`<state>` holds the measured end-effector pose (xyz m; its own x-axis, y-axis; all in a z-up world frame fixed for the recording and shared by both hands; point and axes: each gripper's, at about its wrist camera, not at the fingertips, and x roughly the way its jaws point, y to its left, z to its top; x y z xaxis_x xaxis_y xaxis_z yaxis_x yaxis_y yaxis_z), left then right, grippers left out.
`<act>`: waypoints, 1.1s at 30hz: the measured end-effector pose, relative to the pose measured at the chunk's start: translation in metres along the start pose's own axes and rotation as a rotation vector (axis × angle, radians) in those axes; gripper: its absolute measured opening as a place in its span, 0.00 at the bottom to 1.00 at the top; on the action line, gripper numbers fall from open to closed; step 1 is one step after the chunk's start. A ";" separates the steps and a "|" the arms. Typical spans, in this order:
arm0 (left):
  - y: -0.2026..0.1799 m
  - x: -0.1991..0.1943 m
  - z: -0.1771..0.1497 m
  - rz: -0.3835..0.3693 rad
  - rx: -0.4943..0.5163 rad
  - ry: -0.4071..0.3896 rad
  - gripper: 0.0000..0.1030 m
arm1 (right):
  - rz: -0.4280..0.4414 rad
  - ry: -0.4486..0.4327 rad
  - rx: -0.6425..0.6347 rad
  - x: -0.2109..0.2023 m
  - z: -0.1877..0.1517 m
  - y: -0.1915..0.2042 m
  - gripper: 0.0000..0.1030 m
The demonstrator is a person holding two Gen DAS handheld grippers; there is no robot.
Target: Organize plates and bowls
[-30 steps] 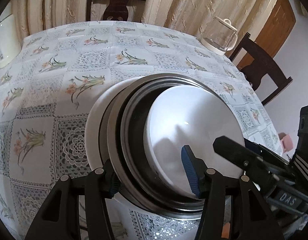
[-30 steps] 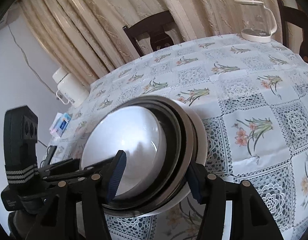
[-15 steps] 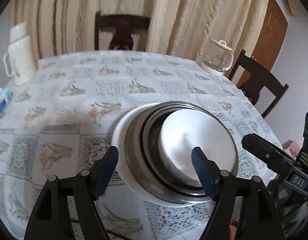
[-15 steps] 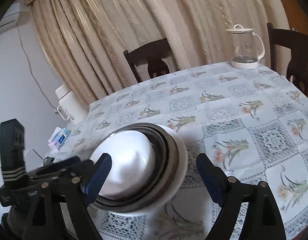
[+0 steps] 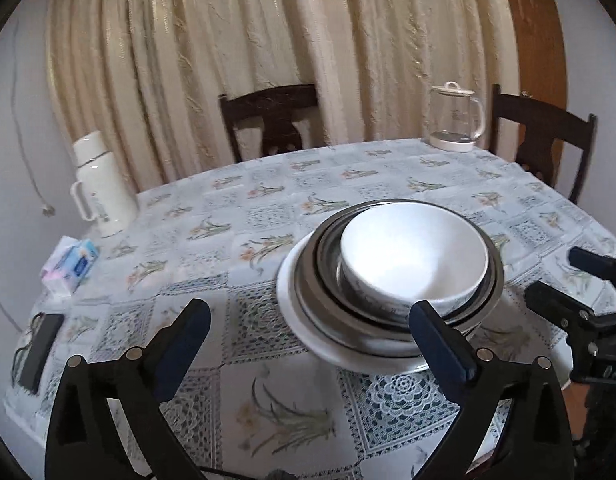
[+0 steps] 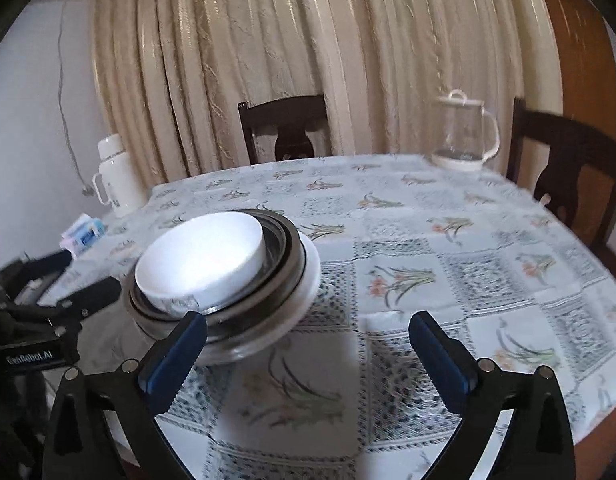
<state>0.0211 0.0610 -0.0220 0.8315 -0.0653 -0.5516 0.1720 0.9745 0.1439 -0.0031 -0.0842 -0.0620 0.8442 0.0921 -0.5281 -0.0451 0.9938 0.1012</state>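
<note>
While both of my grippers hang spread wide with nothing between their pads, the left gripper (image 5: 310,322) and right gripper (image 6: 308,334) sit back from the stack on the tablecloth (image 5: 268,404) — one white bowl (image 5: 414,262) nested in metal bowls (image 5: 490,286) whose number I cannot tell, all on one white plate (image 5: 292,308). Beyond: two chairs, one glass kettle (image 5: 456,118), one white thermos (image 5: 102,184)

Right tongs (image 6: 308,338) gape empty above the tablecloth (image 6: 448,248); stacked bowls (image 6: 224,276) sit left.
</note>
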 end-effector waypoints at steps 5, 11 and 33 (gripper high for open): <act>-0.006 -0.010 -0.010 0.141 0.023 -0.032 0.99 | -0.070 -0.030 -0.112 -0.006 -0.011 0.013 1.00; -0.001 -0.014 -0.023 0.193 0.004 -0.014 0.99 | -0.093 -0.011 -0.121 -0.002 -0.016 0.019 1.00; -0.003 0.000 -0.046 0.200 0.002 0.056 0.99 | -0.212 -0.014 -0.128 -0.004 -0.017 0.029 1.00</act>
<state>-0.0035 0.0674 -0.0600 0.8185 0.1420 -0.5567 0.0074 0.9663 0.2573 -0.0168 -0.0544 -0.0715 0.8492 -0.1190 -0.5145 0.0670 0.9907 -0.1186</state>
